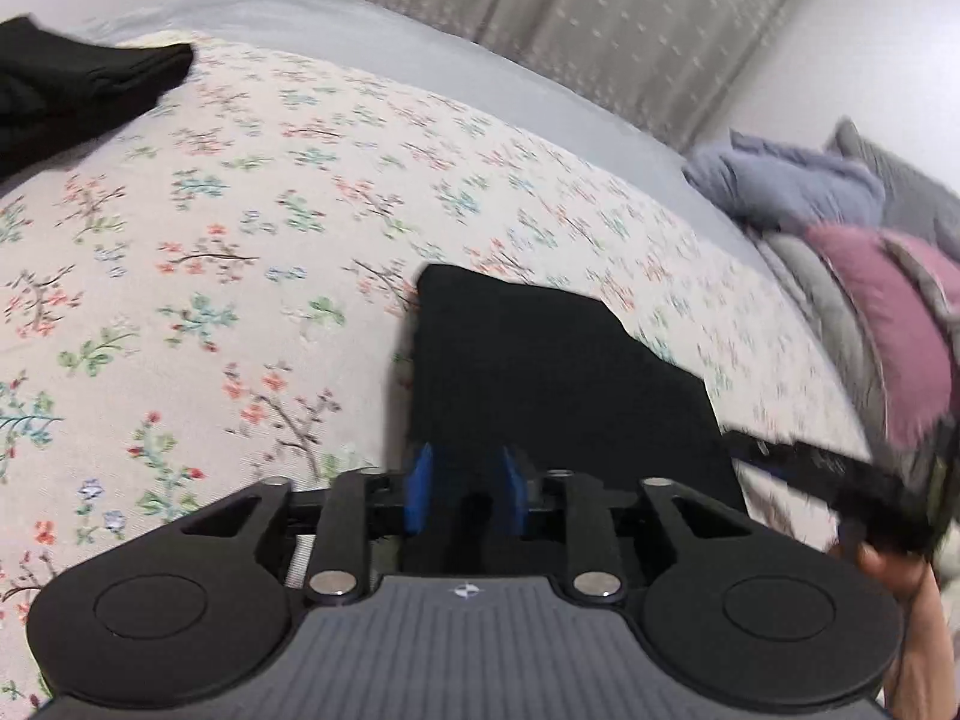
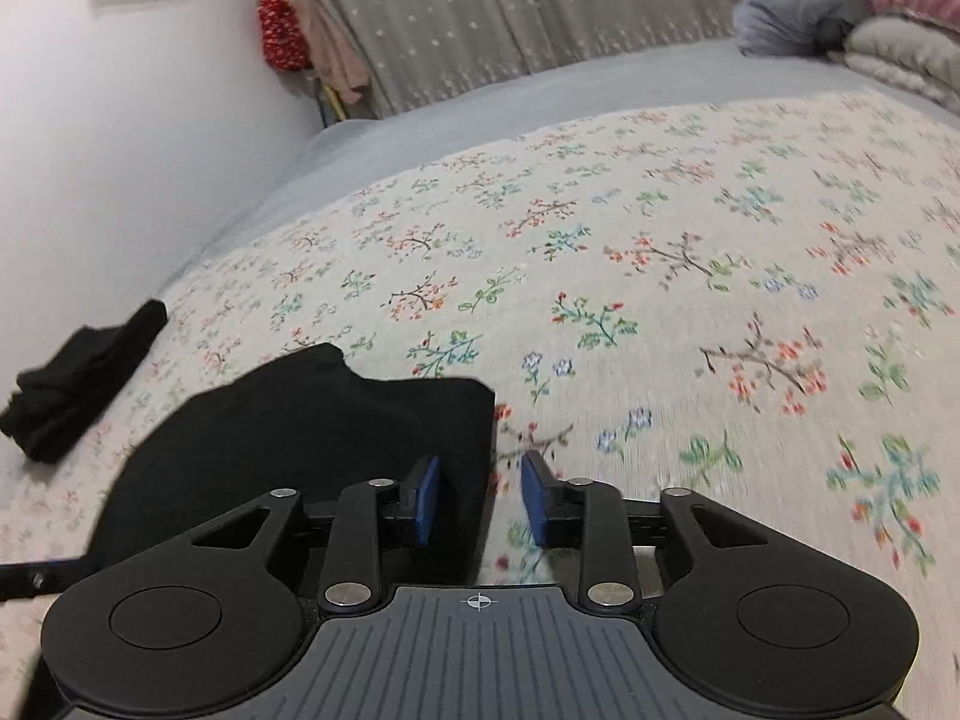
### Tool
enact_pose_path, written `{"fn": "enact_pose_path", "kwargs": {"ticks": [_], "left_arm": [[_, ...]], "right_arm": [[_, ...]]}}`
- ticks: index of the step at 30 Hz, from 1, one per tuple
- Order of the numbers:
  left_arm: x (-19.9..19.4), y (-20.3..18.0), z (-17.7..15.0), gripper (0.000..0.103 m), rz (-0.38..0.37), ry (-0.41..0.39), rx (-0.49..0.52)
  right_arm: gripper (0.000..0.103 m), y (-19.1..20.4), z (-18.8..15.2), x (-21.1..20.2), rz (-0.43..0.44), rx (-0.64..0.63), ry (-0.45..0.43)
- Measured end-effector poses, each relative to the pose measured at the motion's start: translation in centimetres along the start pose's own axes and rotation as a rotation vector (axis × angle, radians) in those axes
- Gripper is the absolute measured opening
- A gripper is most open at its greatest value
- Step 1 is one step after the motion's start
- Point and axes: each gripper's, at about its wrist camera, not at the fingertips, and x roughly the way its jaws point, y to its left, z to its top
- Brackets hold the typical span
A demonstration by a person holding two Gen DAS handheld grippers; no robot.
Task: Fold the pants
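A folded pair of black pants lies flat on the flowered bedspread. My left gripper sits low over the near end of the pants, its blue pads apart and only dark cloth showing in the gap. In the right wrist view the pants lie left of centre. My right gripper straddles their right edge with the pads apart, one pad over the cloth and the other over the bedspread. Neither pair of pads presses on the fabric.
A second black garment lies bunched near the bed's far left. Pillows and blankets are piled at the right end. A person's hand shows at the lower right. A white wall and a curtain border the bed.
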Motion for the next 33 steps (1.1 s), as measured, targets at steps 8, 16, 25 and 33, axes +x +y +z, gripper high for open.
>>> {"fn": "enact_pose_path", "kwargs": {"ticks": [8, 16, 25, 33], "left_arm": [[0.3, 2.2, -0.2, 0.084, -0.079, 0.069, -0.126], [1.8, 0.4, -1.5, 0.086, -0.039, 0.092, -0.029], [2.9, -2.1, -2.8, 0.092, -0.004, 0.095, 0.091], [3.8, -1.9, -2.5, 0.098, -0.030, 0.105, 0.054]], "right_arm": [[0.062, -1.0, -1.8, -4.2, 0.115, 0.100, 0.197], [0.063, -1.6, -3.1, -4.2, 0.210, 0.206, 0.207], [0.064, 0.6, -4.8, -4.4, 0.219, 0.163, 0.186], [0.064, 0.4, -5.0, -4.4, 0.224, 0.214, 0.163]]}}
